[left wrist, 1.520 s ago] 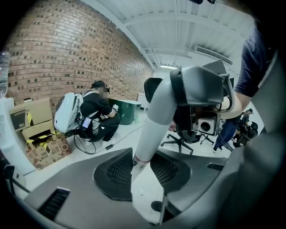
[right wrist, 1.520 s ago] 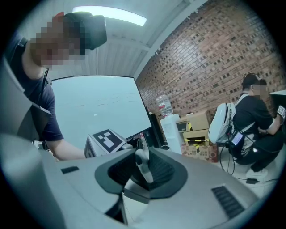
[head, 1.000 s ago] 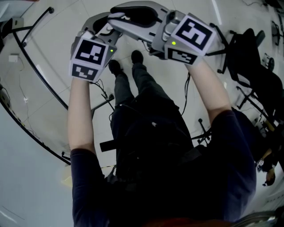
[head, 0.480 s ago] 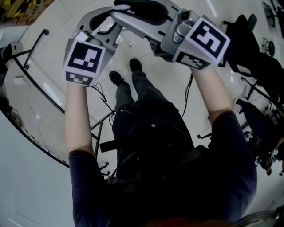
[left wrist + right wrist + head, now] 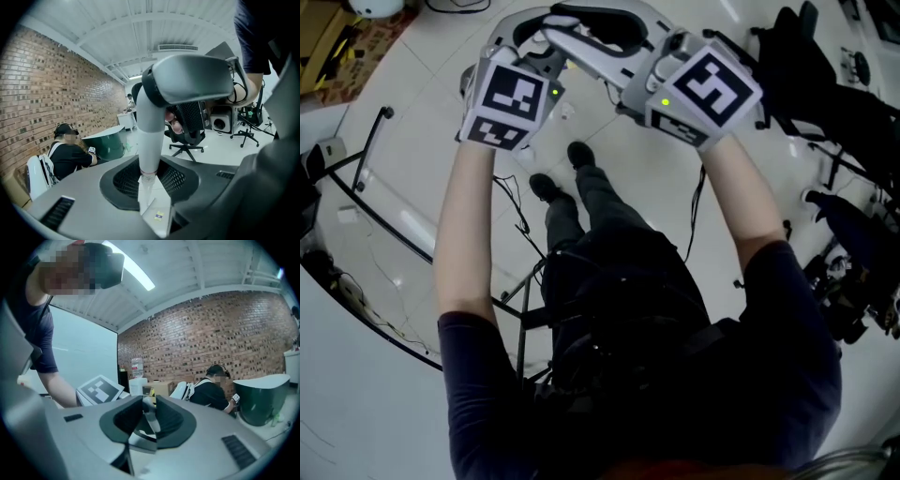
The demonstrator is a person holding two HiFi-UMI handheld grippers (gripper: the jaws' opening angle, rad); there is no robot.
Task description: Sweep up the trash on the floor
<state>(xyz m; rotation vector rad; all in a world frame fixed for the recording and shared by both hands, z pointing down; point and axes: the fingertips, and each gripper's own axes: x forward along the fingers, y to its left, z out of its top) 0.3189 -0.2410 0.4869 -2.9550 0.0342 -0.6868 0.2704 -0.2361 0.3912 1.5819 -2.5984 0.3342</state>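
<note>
Both grippers are held up in front of the person's chest in the head view. My left gripper (image 5: 520,42) (image 5: 150,187) is shut on a pale grey handle pole (image 5: 147,140), which rises from the jaws to a dark ring and a broad grey top piece (image 5: 192,79). My right gripper (image 5: 572,33) (image 5: 145,427) is shut on a thin grey handle (image 5: 149,417) that sticks up between its jaws. The lower ends of both handles are hidden. A small white scrap (image 5: 567,112) lies on the pale floor just past the person's shoes (image 5: 562,169).
Black office chairs (image 5: 825,84) and stands crowd the right side. Curved black rails and cables (image 5: 384,216) run along the left, with cardboard (image 5: 337,47) at the top left. A seated person (image 5: 211,390), a green tub (image 5: 262,397) and a brick wall (image 5: 51,84) lie ahead.
Both grippers have swung round together with their handles still held, and the left marker cube has shifted right and up. The floor beneath has slid as the person turned and stepped.
</note>
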